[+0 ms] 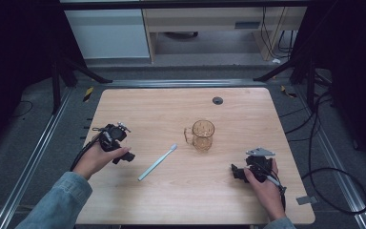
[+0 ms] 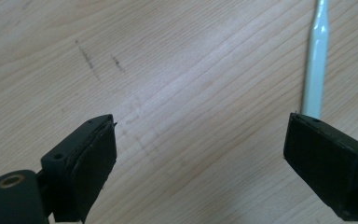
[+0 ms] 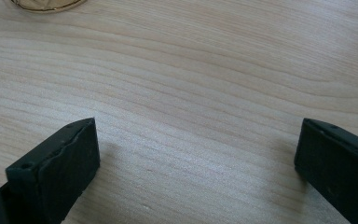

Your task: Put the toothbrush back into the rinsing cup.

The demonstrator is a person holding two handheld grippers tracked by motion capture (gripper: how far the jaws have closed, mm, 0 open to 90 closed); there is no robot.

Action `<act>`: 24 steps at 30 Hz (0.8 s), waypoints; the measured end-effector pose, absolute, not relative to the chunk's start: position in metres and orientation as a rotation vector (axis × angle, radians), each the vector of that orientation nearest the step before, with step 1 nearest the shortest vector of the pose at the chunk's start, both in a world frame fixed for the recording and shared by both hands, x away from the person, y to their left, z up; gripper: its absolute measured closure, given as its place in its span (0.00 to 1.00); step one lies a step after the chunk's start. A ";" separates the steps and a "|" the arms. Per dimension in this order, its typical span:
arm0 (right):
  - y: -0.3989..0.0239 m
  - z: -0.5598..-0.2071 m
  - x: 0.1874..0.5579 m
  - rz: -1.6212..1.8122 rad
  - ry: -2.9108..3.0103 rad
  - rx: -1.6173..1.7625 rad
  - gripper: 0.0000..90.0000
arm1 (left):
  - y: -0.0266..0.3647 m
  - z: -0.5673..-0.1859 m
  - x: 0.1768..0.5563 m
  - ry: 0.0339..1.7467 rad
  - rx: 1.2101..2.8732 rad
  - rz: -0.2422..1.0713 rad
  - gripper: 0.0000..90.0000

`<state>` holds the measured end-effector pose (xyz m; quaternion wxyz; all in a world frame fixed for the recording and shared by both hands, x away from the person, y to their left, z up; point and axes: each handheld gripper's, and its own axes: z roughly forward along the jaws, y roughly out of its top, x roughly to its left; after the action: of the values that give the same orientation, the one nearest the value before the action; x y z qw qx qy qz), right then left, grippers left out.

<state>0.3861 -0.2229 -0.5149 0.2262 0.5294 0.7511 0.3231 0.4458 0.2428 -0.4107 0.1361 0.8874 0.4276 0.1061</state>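
Note:
A pale mint toothbrush [image 1: 157,162] lies slantwise near the middle of the wooden table [image 1: 143,105], bristles toward the far right. An amber glass mug [image 1: 201,135] stands upright just beyond it, handle to the left. My left gripper [image 1: 126,155] rests at the table's left, open, jaws wide over bare wood; the toothbrush handle [image 2: 316,70] runs past its right jaw. At the front right my right gripper [image 1: 238,172] is open too, nothing between its jaws, with the mug's base [image 3: 46,4] at the top edge of its view.
A dark round cable port [image 1: 218,100] sits in the table's far edge. Black cables [image 1: 329,176] trail over the floor at the right. Metal rails [image 1: 33,157] flank the table, and a cabinet [image 1: 107,33] stands beyond it.

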 end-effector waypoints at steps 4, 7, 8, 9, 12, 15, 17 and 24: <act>-0.223 -0.515 0.386 0.892 2.070 1.460 0.00 | 0.234 -0.408 0.452 1.201 2.616 0.291 0.13; -0.223 -0.515 0.386 0.891 2.070 1.460 0.00 | 0.220 -0.407 0.455 1.173 2.664 0.277 0.14; -0.223 -0.515 0.386 0.892 2.071 1.460 0.00 | 0.215 -0.407 0.455 1.161 2.677 0.279 0.16; -0.223 -0.515 0.386 0.892 2.071 1.460 0.00 | 0.211 -0.406 0.455 1.152 2.688 0.279 0.17; -0.223 -0.515 0.386 0.890 2.068 1.462 0.00 | 0.202 -0.406 0.455 1.143 2.690 0.262 0.18; -0.223 -0.515 0.386 0.886 2.067 1.457 0.00 | 0.193 -0.406 0.456 1.123 2.700 0.251 0.21; -0.223 -0.515 0.386 0.886 2.067 1.458 0.00 | 0.181 -0.407 0.458 1.097 2.705 0.232 0.21; -0.223 -0.515 0.386 0.886 2.067 1.457 0.00 | 0.162 -0.411 0.458 1.062 2.742 0.224 0.25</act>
<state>0.3857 -0.2229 -0.5152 0.2288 0.5294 0.7508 0.3220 0.4578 0.1623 -0.4110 0.0962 0.9255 0.3584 0.0758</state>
